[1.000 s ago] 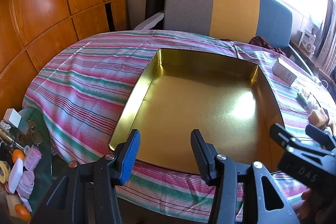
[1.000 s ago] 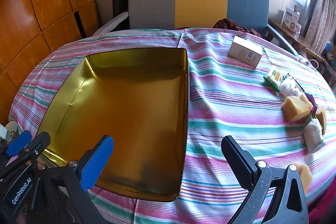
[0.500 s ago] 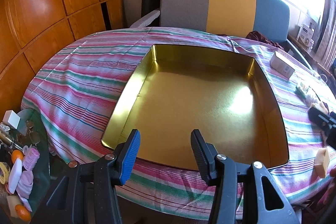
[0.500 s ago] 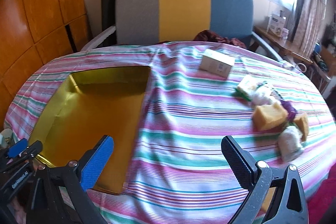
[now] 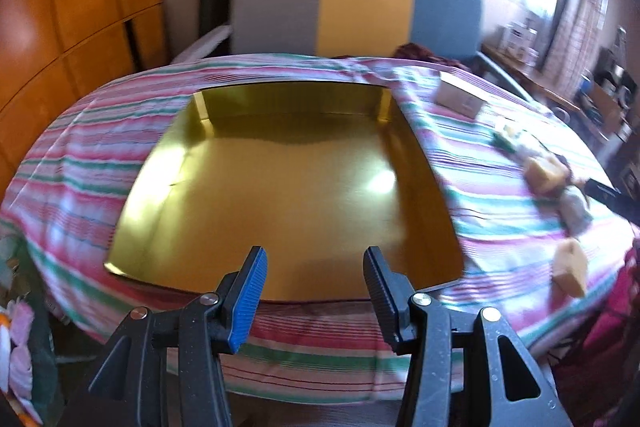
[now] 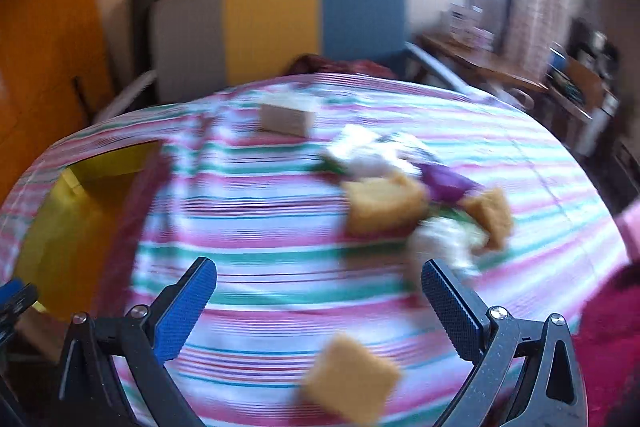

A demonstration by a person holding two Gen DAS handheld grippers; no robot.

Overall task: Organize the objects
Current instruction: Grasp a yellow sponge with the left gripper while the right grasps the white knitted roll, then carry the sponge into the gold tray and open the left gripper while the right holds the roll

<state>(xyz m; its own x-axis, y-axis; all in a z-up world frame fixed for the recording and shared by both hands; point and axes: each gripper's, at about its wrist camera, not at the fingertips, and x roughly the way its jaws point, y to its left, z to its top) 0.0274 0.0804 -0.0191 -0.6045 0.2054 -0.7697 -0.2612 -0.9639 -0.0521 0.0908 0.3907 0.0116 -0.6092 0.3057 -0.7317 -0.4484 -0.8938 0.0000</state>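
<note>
Broadly, a striped-cloth counter [image 5: 100,163] carries an empty gold tray [image 5: 280,195] at its left, a blurred cluster of yellow sponges [image 6: 384,205] and wrapped bits at its right, while the left hand-held gripper [image 5: 314,273] and right hand-held gripper [image 6: 320,291] both hang spread, gripping nothing.

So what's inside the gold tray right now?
Nothing: the gold tray shows only bare shiny floor and glare. Its near edge sits partly behind the left gripper, so that strip is hidden.

Left claw [image 5: 314,277] and right claw [image 6: 318,291] agape, both empty.
</note>
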